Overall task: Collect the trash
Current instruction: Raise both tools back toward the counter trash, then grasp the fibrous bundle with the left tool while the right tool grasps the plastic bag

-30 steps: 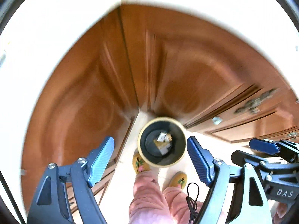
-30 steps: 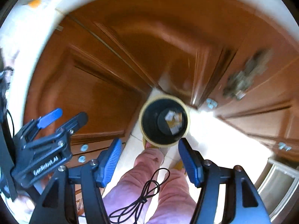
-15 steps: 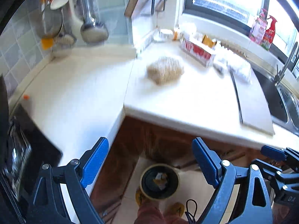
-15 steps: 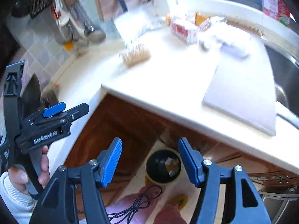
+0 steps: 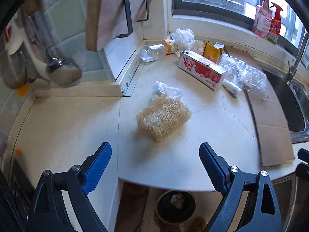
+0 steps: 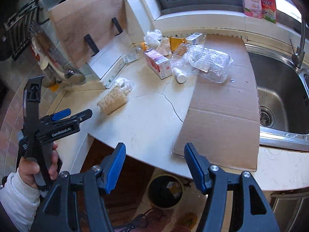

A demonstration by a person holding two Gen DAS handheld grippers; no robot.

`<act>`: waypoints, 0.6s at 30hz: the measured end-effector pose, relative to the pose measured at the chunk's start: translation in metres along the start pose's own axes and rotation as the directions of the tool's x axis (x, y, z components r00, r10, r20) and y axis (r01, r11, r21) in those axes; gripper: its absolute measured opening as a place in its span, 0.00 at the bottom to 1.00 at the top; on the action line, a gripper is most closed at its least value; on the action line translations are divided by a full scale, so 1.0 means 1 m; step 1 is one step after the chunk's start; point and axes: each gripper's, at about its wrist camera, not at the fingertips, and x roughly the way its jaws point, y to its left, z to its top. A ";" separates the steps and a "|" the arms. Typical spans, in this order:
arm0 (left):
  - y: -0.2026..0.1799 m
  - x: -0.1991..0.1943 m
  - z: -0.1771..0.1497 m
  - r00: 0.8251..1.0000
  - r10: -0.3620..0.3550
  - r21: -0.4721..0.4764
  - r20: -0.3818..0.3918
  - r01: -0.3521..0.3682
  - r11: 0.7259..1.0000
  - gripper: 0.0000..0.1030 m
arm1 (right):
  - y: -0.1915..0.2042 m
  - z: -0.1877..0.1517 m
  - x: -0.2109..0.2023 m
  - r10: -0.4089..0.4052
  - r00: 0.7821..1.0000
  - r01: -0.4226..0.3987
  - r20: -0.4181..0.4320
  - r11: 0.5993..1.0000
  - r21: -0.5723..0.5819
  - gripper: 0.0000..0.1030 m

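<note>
Trash lies on the white counter (image 5: pixel 173 160): a bag of pale noodles (image 5: pixel 164 118) (image 6: pixel 113 99), a red and white carton (image 5: pixel 201 70) (image 6: pixel 158 62), a clear bottle (image 5: pixel 154 51), crumpled clear plastic (image 5: pixel 251 77) (image 6: pixel 208 61), a small white bottle (image 6: pixel 179 75) and a yellow packet (image 5: pixel 211 51). My left gripper (image 5: pixel 155 160) hangs open and empty over the counter's front edge, just short of the noodle bag. My right gripper (image 6: pixel 154 159) is open and empty above the edge. A bin (image 5: pixel 175 205) (image 6: pixel 165 190) with scraps inside stands on the floor below.
A flat cardboard sheet (image 6: pixel 222 104) covers the counter beside the steel sink (image 6: pixel 280 89) and tap (image 6: pixel 299 54). Utensils (image 5: pixel 63 73) hang at the left wall. Spray bottles (image 5: pixel 268 23) stand on the window sill. A hand (image 6: pixel 38 166) holds the left gripper's handle.
Both grippers rose from the bin by the cupboard doors to above the counter, and the views now show the trash on it. The left jaws stand wider than a second ago.
</note>
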 end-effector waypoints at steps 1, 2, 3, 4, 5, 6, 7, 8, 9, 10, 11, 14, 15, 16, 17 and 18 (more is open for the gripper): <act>0.002 0.012 0.007 1.000 -0.002 0.002 -0.012 0.002 1.000 0.88 | 0.000 0.003 0.006 -0.002 1.000 0.002 -0.004 1.000 0.004 0.61; 0.005 0.022 0.011 1.000 -0.006 -0.002 -0.021 0.006 1.000 0.88 | 0.001 0.007 0.012 -0.004 1.000 0.004 -0.010 1.000 0.008 0.62; 0.008 0.032 0.016 0.999 -0.014 -0.009 -0.031 0.014 1.000 0.88 | 0.003 0.010 0.017 -0.004 1.000 0.004 -0.015 1.000 0.011 0.62; 0.011 0.040 0.020 0.999 -0.024 -0.017 -0.042 0.023 1.000 0.88 | 0.004 0.015 0.024 -0.001 1.000 0.001 -0.017 1.000 0.015 0.62; 0.013 0.050 0.025 0.998 -0.037 -0.027 -0.053 0.036 0.999 0.88 | 0.007 0.020 0.030 0.004 1.000 -0.003 -0.017 1.000 0.016 0.62; 0.015 0.058 0.028 0.997 -0.050 -0.032 -0.062 0.048 0.998 0.88 | 0.008 0.023 0.035 0.005 1.000 -0.005 -0.016 1.000 0.017 0.62; 0.016 0.065 0.031 0.996 -0.059 -0.034 -0.070 0.057 0.998 0.88 | 0.011 0.028 0.041 0.006 1.000 -0.006 -0.016 1.000 0.016 0.62; 0.017 0.072 0.034 0.994 -0.069 -0.034 -0.079 0.067 0.997 0.88 | 0.013 0.033 0.047 0.009 1.000 -0.009 -0.016 1.000 0.016 0.62; 0.018 0.079 0.037 0.993 -0.082 -0.034 -0.088 0.080 0.996 0.88 | 0.016 0.037 0.052 0.013 1.000 -0.013 -0.015 1.000 0.015 0.61; 0.018 0.085 0.039 0.991 -0.094 -0.035 -0.096 0.091 0.995 0.88 | 0.018 0.042 0.057 0.017 1.000 -0.017 -0.014 1.000 0.016 0.62; 0.018 0.091 0.041 0.989 -0.108 -0.036 -0.105 0.105 0.994 0.88 | 0.021 0.046 0.063 0.019 1.000 -0.019 -0.013 1.000 0.017 0.61; 0.017 0.105 0.045 0.981 -0.153 -0.036 -0.118 0.150 0.988 0.88 | 0.027 0.057 0.078 0.018 1.000 -0.017 -0.009 1.000 0.023 0.62; 0.018 0.107 0.045 0.978 -0.170 -0.036 -0.118 0.167 0.985 0.88 | 0.028 0.061 0.083 0.016 1.000 -0.016 -0.009 0.999 0.029 0.62; 0.017 0.109 0.046 0.975 -0.187 -0.034 -0.118 0.184 0.982 0.88 | 0.028 0.064 0.087 0.017 1.000 -0.017 -0.008 0.999 0.037 0.62; 0.016 0.110 0.046 0.972 -0.202 -0.030 -0.119 0.200 0.979 0.88 | 0.028 0.068 0.092 0.019 1.000 -0.018 -0.009 0.999 0.047 0.62; 0.015 0.112 0.046 0.968 -0.219 -0.024 -0.122 0.217 0.976 0.88 | 0.028 0.070 0.096 0.022 1.000 -0.021 -0.009 0.998 0.057 0.62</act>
